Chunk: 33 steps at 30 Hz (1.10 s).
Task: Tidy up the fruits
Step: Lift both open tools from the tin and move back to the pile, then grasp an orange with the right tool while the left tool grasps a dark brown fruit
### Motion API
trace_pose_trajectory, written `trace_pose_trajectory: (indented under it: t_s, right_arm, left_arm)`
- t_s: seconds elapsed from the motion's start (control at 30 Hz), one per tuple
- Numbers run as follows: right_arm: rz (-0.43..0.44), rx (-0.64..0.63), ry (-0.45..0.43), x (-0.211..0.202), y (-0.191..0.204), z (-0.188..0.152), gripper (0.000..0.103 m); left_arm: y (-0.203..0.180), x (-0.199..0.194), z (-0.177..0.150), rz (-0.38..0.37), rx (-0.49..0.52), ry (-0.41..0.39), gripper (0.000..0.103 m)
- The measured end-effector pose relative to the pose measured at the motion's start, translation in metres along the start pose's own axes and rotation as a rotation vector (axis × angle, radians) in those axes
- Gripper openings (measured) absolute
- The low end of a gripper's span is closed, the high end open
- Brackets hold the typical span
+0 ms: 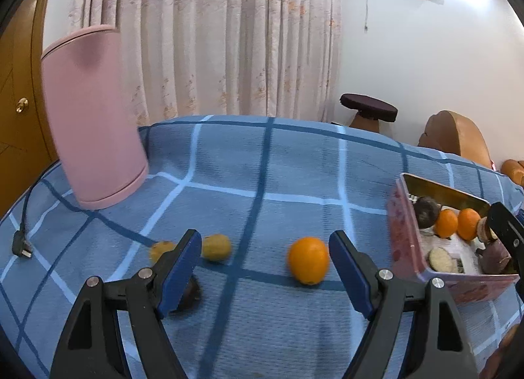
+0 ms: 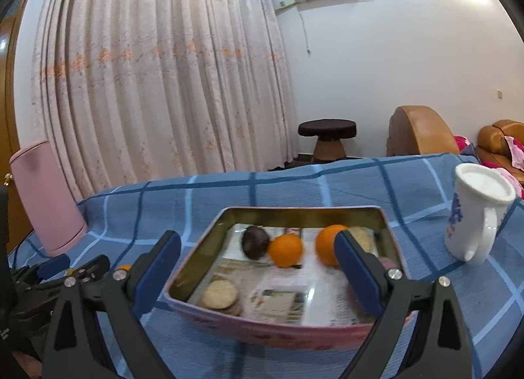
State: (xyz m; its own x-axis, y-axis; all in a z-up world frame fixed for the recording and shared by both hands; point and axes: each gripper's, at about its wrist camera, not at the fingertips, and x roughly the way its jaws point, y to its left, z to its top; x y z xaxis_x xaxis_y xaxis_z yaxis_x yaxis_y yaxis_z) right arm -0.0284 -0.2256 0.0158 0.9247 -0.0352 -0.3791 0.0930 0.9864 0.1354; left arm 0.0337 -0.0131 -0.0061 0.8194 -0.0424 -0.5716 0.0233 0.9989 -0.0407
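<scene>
In the left wrist view a loose orange [image 1: 308,259] lies on the blue checked cloth, between the fingers of my open left gripper [image 1: 265,244] and nearer the right one. Two small yellow fruits [image 1: 216,247] [image 1: 160,249] sit further left. A dark fruit [image 1: 191,292] is half hidden under the left finger. The pink tin [image 1: 402,241] stands at the right. In the right wrist view my right gripper [image 2: 257,243] hangs open over that tin [image 2: 199,254]. The tin holds two oranges [image 2: 285,249] [image 2: 326,244], a dark fruit [image 2: 254,243] and round biscuits [image 2: 219,294].
A tall pink container [image 1: 95,123] with a black cord and plug [image 1: 21,244] stands at the table's far left. A white mug [image 2: 475,212] stands right of the tin. Behind the table are curtains, a stool [image 2: 327,133] and brown armchairs.
</scene>
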Motion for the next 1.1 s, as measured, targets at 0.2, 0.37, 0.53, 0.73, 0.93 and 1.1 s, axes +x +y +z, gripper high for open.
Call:
trace_pose_trajectory:
  t_s: [0.2, 0.37, 0.53, 0.73, 0.93, 1.1]
  right_arm:
    - [0.032, -0.017, 0.022, 0.005, 0.028, -0.004, 0.097]
    - [0.063, -0.055, 0.049, 0.013, 0.054, -0.007, 0.097]
    - [0.108, -0.106, 0.095, 0.024, 0.080, -0.010, 0.096]
    - [0.167, -0.156, 0.248, 0.058, 0.119, -0.019, 0.078]
    - [0.144, -0.214, 0.381, 0.089, 0.149, -0.029, 0.067]
    - [0.120, -0.249, 0.472, 0.107, 0.159, -0.038, 0.060]
  left_arm:
    - [0.031, 0.004, -0.001, 0.033, -0.024, 0.035, 0.081]
    - [0.059, 0.009, -0.001, 0.074, -0.035, 0.066, 0.081]
    - [0.100, 0.007, 0.007, 0.125, -0.080, 0.047, 0.081]
    - [0.147, 0.006, 0.011, 0.162, -0.226, 0.052, 0.081]
    - [0.140, 0.006, 0.011, 0.110, -0.203, 0.073, 0.081]
    - [0.119, 0.005, 0.012, 0.057, -0.106, 0.086, 0.081]
